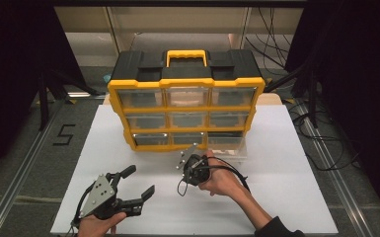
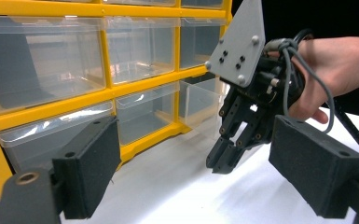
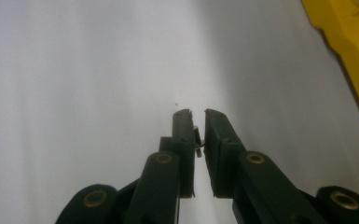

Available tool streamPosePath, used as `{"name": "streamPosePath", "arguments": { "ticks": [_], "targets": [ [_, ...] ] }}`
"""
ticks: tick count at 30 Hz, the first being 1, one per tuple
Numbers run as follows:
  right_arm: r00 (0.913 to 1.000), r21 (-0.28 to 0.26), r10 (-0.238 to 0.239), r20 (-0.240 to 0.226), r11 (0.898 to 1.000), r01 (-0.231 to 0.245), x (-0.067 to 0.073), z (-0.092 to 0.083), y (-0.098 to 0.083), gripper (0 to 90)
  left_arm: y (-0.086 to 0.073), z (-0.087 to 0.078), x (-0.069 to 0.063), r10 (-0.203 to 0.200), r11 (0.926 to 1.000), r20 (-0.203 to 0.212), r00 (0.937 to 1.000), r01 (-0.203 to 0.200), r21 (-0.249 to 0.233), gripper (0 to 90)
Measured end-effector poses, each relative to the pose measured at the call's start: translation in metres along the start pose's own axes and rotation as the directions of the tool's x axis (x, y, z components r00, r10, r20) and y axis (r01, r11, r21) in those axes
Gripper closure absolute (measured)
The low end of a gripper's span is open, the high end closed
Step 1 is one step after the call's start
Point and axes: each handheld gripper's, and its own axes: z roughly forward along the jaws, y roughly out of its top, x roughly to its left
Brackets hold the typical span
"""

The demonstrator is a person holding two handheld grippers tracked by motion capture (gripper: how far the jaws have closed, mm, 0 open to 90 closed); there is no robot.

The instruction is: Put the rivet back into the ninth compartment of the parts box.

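High view: yellow organizer (image 1: 186,106) stands upright at the back of the white bench (image 1: 286,197), nine clear drawers in three rows. The bottom-right drawer (image 1: 227,143) is pulled out toward the person. The right gripper (image 1: 183,163) sits just in front of the bottom row, near that open drawer, tips angled down at the bench. The left gripper (image 1: 140,180) is parked well to the left, jaws spread, nothing between them.

Left gripper view: its own two pads (image 2: 91,170) stand wide apart and empty. Beyond them the right gripper (image 2: 224,161) points down with its tips just above the bench, jaws pressed together; the open drawer (image 2: 200,100) is just behind it and looks empty.

Right gripper view: jaws nearly touching, pinching a small metal part (image 3: 197,140) (screw or pin, too small to tell) between the pads, partway down from the tips. White bench below, yellow corner of the organizer (image 3: 349,51) at upper right.

Risks, as I judge them: the grip is on a tiny, hard part with soft pads, so any twist on the way to the drawer could let it slip or rotate out. If it drops on the bench it may roll under the organizer. Clipping the drawer's clear front wall would also knock it loose.
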Motion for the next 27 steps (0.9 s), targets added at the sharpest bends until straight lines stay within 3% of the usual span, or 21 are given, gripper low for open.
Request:
{"name": "streamPosePath", "arguments": {
  "ticks": [11, 15, 27],
  "targets": [
    [0.9995, -0.077, -0.006, 0.029, 0.997, 0.008, 0.001, -0.02, 0.004, 83.1, 0.0, 0.0, 0.0, 0.0, 1.0, 0.0, 1.0, 0.0, -0.001, 16.2],
    [0.9989, -0.102, -0.028, 0.038, 0.994, 0.031, 0.0, -0.026, 0.005, 83.1, 0.0, 0.0, 0.0, -0.001, 1.0, 0.0, 1.0, 0.001, -0.005, 16.2],
    [0.9984, -0.153, -0.016, 0.054, 0.988, 0.024, -0.002, -0.044, 0.005, 83.1, 0.0, 0.0, 0.0, -0.001, 1.0, 0.0, 1.0, 0.001, -0.003, 16.2]
  ]
}}
